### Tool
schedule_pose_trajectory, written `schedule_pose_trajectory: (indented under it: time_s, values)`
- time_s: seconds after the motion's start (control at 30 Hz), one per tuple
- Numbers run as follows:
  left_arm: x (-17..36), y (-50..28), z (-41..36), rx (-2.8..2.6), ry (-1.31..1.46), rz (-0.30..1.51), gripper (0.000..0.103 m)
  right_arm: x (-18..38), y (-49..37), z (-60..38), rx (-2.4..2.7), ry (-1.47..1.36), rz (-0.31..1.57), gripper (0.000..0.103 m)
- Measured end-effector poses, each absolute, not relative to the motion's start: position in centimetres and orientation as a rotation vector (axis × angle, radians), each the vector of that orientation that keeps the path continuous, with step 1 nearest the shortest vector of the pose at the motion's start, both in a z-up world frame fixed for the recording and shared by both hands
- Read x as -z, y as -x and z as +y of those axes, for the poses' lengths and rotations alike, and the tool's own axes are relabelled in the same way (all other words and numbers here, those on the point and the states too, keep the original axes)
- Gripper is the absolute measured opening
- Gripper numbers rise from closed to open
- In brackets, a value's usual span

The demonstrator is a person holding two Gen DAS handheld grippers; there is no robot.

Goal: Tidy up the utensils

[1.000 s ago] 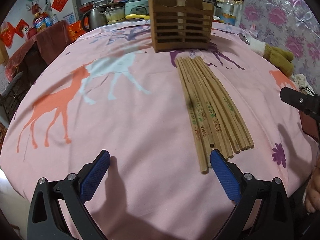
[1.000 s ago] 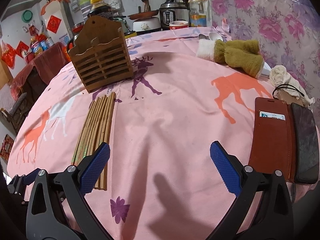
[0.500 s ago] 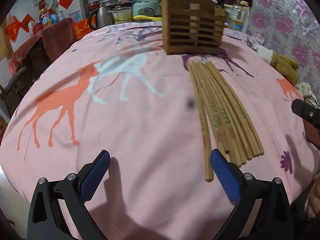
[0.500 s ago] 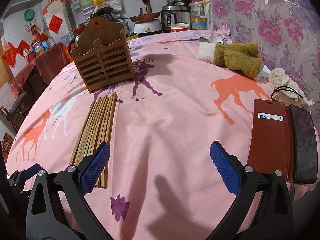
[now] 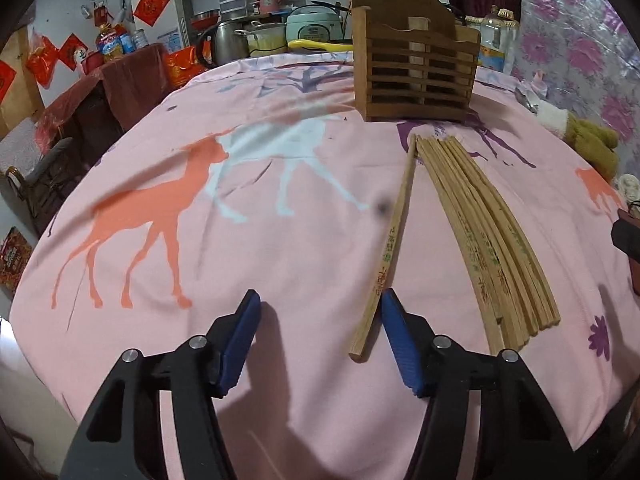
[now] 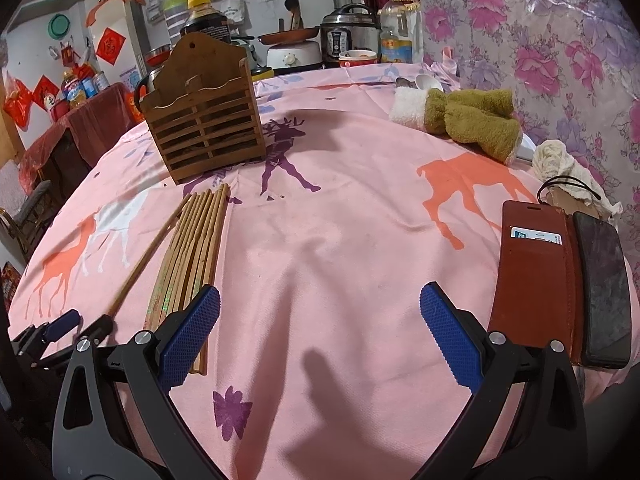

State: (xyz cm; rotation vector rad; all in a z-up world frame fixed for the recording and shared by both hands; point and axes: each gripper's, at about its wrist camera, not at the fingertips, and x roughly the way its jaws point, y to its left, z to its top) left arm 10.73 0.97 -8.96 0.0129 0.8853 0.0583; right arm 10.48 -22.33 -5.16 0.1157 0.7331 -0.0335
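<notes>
Left wrist view: left gripper point(image 5: 318, 312) spread wide, low over the pink deer-print tablecloth point(image 5: 200, 264), its right pad point(image 5: 396, 340) just beside the near end of a single chopstick point(image 5: 386, 252) that lies angled apart from the others; touching or not, cannot tell. Nothing pinched. Bundle of chopsticks point(image 5: 484, 232) flat on the cloth to the right, fanned from a shared far end near the foot of the wooden slatted utensil holder point(image 5: 416, 76). Holder upright at the far side of the table, no chopstick tips showing above its front rim; one pale upright piece behind the slats, likely a divider. Right wrist view: right gripper point(image 6: 320, 324) also spread, holding nothing, hovering over bare cloth between the bundle point(image 6: 192, 252) and a brown wallet case point(image 6: 536, 276) with a dark phone point(image 6: 604, 288) beside it. Lone chopstick point(image 6: 148, 256) out to the left of the bundle, its near end at the left gripper's tips. Holder point(image 6: 204, 128) beyond, seemingly empty. A folded green-and-white cloth point(image 6: 468, 120) further right. Judged from this: barely begun. One chopstick singled out, none gripped, none in the holder; the whole set left to lift and stand inside.
</notes>
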Motion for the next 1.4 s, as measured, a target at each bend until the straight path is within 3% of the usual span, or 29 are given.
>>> schedule_pose_trajectory:
  time_s: [0.17, 0.3, 0.37, 0.43, 0.63, 0.7, 0.87, 0.93, 1.03, 1.2, 1.4]
  values:
    - [9.0, -10.7, -0.4, -0.034, -0.048, 0.861, 0.050, 4.9, -10.0, -21.8, 0.021, -0.087, 0.706, 0.096]
    - [8.9, -11.2, -1.3, 0.003, -0.055, 0.855, 0.012, 4.4, -9.1, -20.7, -0.038, -0.043, 0.654, 0.092]
    - [8.8, -11.2, -0.7, -0.032, -0.042, 0.855, 0.009, 4.2, -8.3, -19.6, -0.101, -0.004, 0.625, 0.085]
    - [9.0, -11.5, 0.8, -0.091, -0.011, 0.868, 0.009, 4.3, -7.7, -18.2, -0.188, 0.050, 0.612, 0.069]
    - [8.9, -11.1, 2.7, -0.121, 0.033, 0.857, 0.010, 7.0, -8.3, -15.4, -0.366, 0.136, 0.742, 0.033]
    - [9.0, -11.0, 2.5, -0.124, 0.019, 0.850, 0.011, 8.0, -9.3, -15.6, -0.368, 0.115, 0.807, 0.029]
    - [9.0, -10.7, 2.4, -0.128, 0.012, 0.843, 0.017, 8.8, -10.2, -16.7, -0.307, 0.083, 0.840, 0.026]
    - [9.1, -10.6, 2.5, -0.137, 0.011, 0.841, 0.029, 9.1, -10.4, -17.6, -0.250, 0.083, 0.831, 0.025]
    - [9.1, -10.6, 2.6, -0.148, 0.013, 0.840, 0.038, 8.5, -9.9, -18.1, -0.246, 0.076, 0.812, 0.023]
    - [9.1, -10.6, 2.6, -0.152, 0.014, 0.839, 0.040, 7.8, -9.0, -17.4, -0.290, 0.106, 0.755, 0.025]
    - [9.1, -10.5, 2.6, -0.141, 0.018, 0.838, 0.040, 9.1, -10.6, -17.8, -0.273, 0.084, 0.817, 0.022]
